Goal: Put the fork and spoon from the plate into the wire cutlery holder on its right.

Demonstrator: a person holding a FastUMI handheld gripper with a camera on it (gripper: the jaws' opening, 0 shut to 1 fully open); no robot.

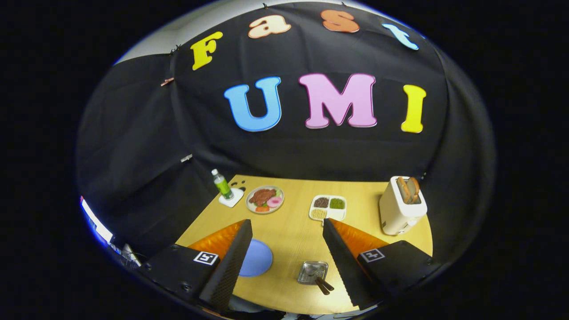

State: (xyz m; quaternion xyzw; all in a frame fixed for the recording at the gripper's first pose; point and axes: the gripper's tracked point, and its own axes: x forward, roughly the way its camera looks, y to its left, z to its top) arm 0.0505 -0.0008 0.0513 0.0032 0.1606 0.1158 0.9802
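I look down on a wooden table [293, 240] from high above. A blue plate [258, 258] lies below, partly hidden behind my left finger [233, 262]; its visible part is bare. To its right stands the square metal cutlery holder [312, 272], close to my right finger [344, 262]. Two dark handles [324, 285] stick out of the holder toward me, and a shiny utensil end shows inside it. My gripper [286, 221] is open, fingers wide apart, nothing between them, well above both plate and holder.
At the table's far side stand a green bottle [222, 184] on a white coaster, a plate of food [265, 199], a white divided tray [328, 207] and a white toaster [401, 206] with bread in it. Black cloth walls surround the table.
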